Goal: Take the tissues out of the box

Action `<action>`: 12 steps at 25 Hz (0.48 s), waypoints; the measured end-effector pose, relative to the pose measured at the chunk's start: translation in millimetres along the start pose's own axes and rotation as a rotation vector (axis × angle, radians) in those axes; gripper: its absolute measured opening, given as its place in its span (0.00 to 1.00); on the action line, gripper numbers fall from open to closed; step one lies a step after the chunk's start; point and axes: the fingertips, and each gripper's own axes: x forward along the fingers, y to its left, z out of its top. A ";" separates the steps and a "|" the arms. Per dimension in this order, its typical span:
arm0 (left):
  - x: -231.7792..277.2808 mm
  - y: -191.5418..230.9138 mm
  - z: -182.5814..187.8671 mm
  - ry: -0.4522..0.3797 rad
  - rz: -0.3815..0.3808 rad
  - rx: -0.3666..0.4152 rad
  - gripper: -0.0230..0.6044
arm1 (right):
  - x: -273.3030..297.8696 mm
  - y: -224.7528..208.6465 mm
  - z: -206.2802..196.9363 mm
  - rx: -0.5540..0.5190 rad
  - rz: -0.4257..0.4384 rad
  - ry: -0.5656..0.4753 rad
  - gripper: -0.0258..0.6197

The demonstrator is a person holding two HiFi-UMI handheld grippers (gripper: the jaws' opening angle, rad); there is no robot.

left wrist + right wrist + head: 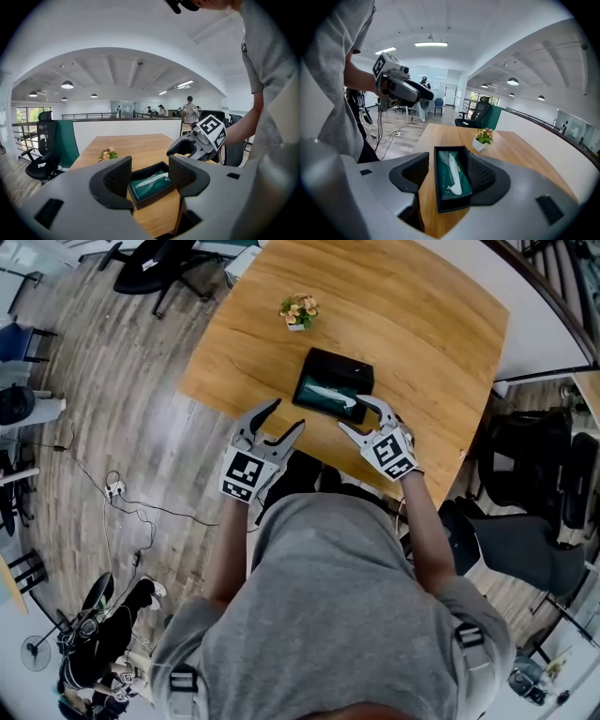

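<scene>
Tissues (452, 171): I judge them soft, near weightless and easy to tear. A light pinch on the raised white strip should do, pulled straight up. The box may lift with it, so it may need steadying. They show as a crumpled white ridge running lengthwise down a teal-green pack (461, 185), which sits sunk in a black open-topped box (336, 360). The box lies on the desk (422, 324) close to the near edge, about midway along it. The right tool (352, 413) hangs over the box's near-right corner with its jaws spread wide, the box between them and nothing gripped. The left tool (286, 416) sits off the near edge, left of the box, jaws apart and empty. A small flower pot (298, 311) stands further in.
</scene>
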 end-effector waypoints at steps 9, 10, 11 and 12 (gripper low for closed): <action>24.9 33.0 -15.6 0.031 -0.044 -0.029 0.44 | 32.7 -15.0 -18.9 0.007 0.013 0.101 0.46; 27.4 35.6 -17.0 0.035 -0.048 -0.029 0.44 | 36.3 -16.2 -21.6 0.006 0.016 0.111 0.46; 29.5 38.2 -18.2 0.037 -0.051 -0.030 0.44 | 40.1 -17.2 -23.9 0.006 0.019 0.120 0.46; 31.1 40.9 -19.2 0.039 -0.053 -0.033 0.44 | 44.0 -17.9 -25.9 0.007 0.022 0.128 0.46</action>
